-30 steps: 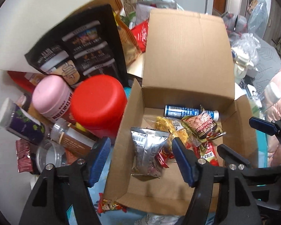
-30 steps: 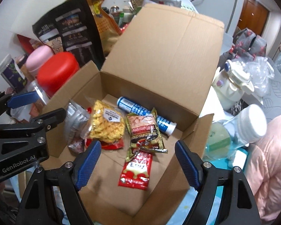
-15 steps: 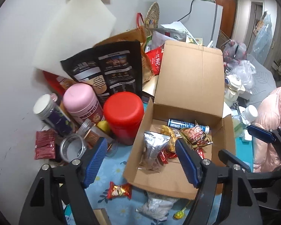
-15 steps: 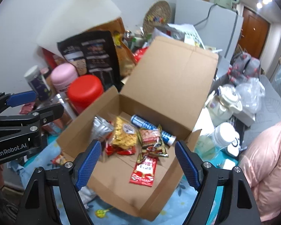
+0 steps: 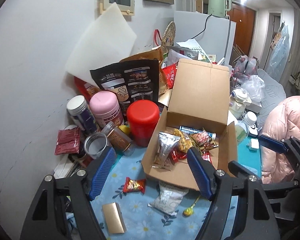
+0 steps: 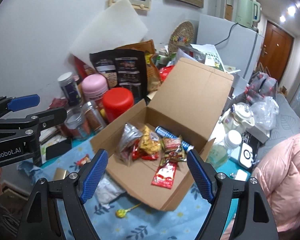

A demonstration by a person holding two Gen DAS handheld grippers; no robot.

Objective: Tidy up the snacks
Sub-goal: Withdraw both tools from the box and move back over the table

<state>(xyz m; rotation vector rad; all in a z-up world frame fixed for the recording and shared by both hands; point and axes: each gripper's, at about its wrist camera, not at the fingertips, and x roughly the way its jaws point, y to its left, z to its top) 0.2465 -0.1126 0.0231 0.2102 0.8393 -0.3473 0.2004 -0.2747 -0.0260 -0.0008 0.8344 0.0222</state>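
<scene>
blue floral cloth (image 5: 130, 206) — cardboard box (image 5: 198, 92) holding snack packets (image 6: 150, 142).

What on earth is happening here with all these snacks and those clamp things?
A person holds two clamp tools, the left gripper and the right gripper, both open and empty above the blue tablecloth. They are sorting snacks into an open cardboard box, which already holds several packets. A red candy packet, a silver packet, a lollipop and a gold box lie outside it on the cloth.
</scene>
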